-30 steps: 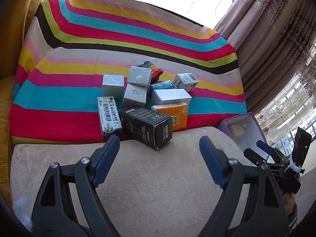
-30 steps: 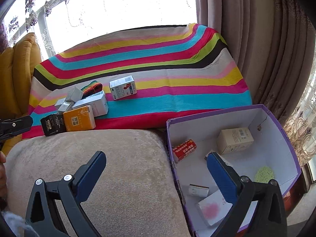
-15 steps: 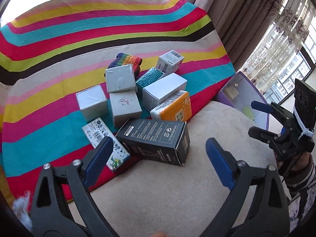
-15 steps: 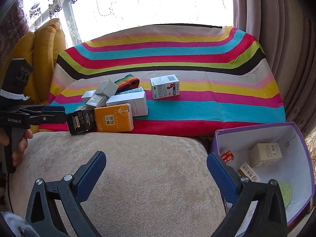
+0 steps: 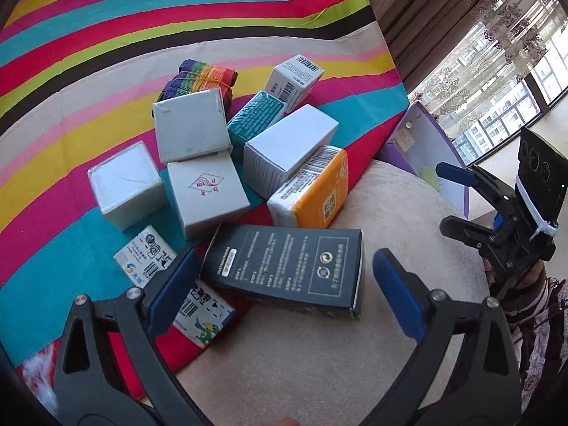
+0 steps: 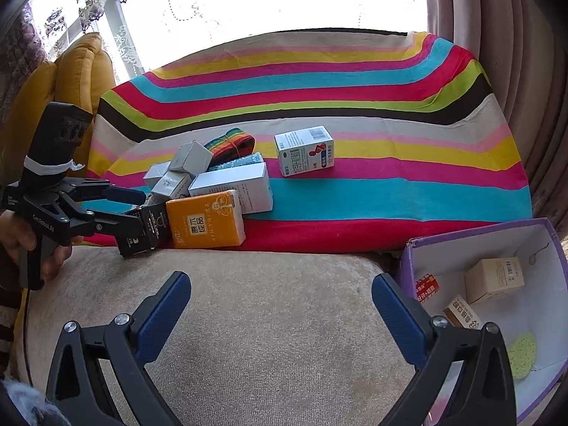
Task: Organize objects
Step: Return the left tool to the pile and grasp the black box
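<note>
- A pile of small cartons sits on a striped blanket (image 6: 355, 191) draped over a beige cushion (image 6: 269, 319), with a purple-edged box (image 6: 408, 266) standing just off the cushion's right side.
- The left hand-held gripper (image 5: 284, 298) is spread wide, its blue pads either side of a black carton (image 5: 291, 266) that lies flat at the blanket's near edge; neither pad appears to touch it, and it holds nothing.
- The right hand-held gripper (image 6: 280, 305) hovers over bare cushion, jaws fully apart and empty.
- Inside the purple-edged box, the right wrist view shows a beige carton (image 6: 495, 280) against the far wall, a small red packet (image 6: 427, 288) near the left wall, a white-and-brown carton (image 6: 461, 314) partly hidden behind the gripper's finger, and a pale green pad (image 6: 521, 354) on the floor.
- In the pile, an orange carton (image 5: 316, 195) touches the black carton's far side, with a white carton (image 5: 289, 151) resting just behind it.
- A teal carton (image 5: 255, 117), three grey-white cartons and a rolled rainbow strap (image 5: 198, 80) cluster farther back.
- A white barcoded carton (image 6: 305, 151) stands alone, apart from the pile.
- A white printed carton (image 5: 177, 291) lies partly under the black carton and the left pad.
</note>
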Tool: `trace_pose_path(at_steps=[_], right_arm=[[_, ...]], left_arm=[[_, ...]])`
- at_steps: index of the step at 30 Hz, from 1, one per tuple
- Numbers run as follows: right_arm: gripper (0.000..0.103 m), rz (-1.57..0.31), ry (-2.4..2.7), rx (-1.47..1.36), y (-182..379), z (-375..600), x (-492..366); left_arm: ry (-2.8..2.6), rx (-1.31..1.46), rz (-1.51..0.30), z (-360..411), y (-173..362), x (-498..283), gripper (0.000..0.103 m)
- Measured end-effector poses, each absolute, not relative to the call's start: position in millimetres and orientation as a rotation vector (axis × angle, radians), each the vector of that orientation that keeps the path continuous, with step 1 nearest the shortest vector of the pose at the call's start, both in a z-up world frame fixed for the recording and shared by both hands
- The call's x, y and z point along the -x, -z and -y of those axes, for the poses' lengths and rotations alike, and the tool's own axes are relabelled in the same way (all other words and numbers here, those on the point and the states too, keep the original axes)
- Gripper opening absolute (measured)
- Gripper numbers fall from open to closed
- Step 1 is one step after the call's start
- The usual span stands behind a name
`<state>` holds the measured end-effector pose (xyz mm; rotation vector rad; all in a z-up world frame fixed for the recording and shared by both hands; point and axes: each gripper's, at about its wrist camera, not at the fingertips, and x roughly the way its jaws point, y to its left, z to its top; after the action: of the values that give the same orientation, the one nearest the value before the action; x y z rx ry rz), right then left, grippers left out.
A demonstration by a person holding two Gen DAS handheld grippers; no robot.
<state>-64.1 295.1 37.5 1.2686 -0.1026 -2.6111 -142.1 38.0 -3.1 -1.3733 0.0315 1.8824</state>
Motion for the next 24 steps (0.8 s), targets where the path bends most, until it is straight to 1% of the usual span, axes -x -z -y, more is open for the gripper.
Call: trace_pose_path(at_steps=[4, 8, 10, 12, 17, 22, 24], right_arm=[[0.103, 0.116, 2.598, -1.293, -33.2, -295.2, 68.1], [0.103, 0.112, 2.598, -1.300, -32.4, -293.8, 68.7], [0.103, 0.111, 2.599, -1.301, -32.3, -293.5, 68.5], [0.103, 0.112, 2.600, -1.304, -32.2, -293.2, 68.5], [0.103, 0.097, 2.605, -1.311, -32.1, -290.1, 69.3], [0.103, 0.072, 2.618, -1.318, -33.0, -284.7, 70.5], [0.103, 0.066, 2.622, -1.323, -33.6, -281.2, 72.9]], left_arm=[[-1.858, 1.391, 0.009, -38.5, 6.6, 146.8, 0.099], [-1.835, 1.406, 0.091, -36.4, 10.5, 153.9, 0.099], [-1.826, 1.409, 0.096, -37.6, 10.5, 151.9, 0.098], [-1.816, 1.419, 0.078, -40.9, 10.7, 149.0, 0.095], [-1.850, 1.390, 0.103, -37.5, 2.9, 139.5, 0.094], [-2.000, 1.338, 0.135, -28.3, -10.6, 120.6, 0.094], [-2.097, 1.310, 0.177, -22.5, -17.3, 114.0, 0.094]])
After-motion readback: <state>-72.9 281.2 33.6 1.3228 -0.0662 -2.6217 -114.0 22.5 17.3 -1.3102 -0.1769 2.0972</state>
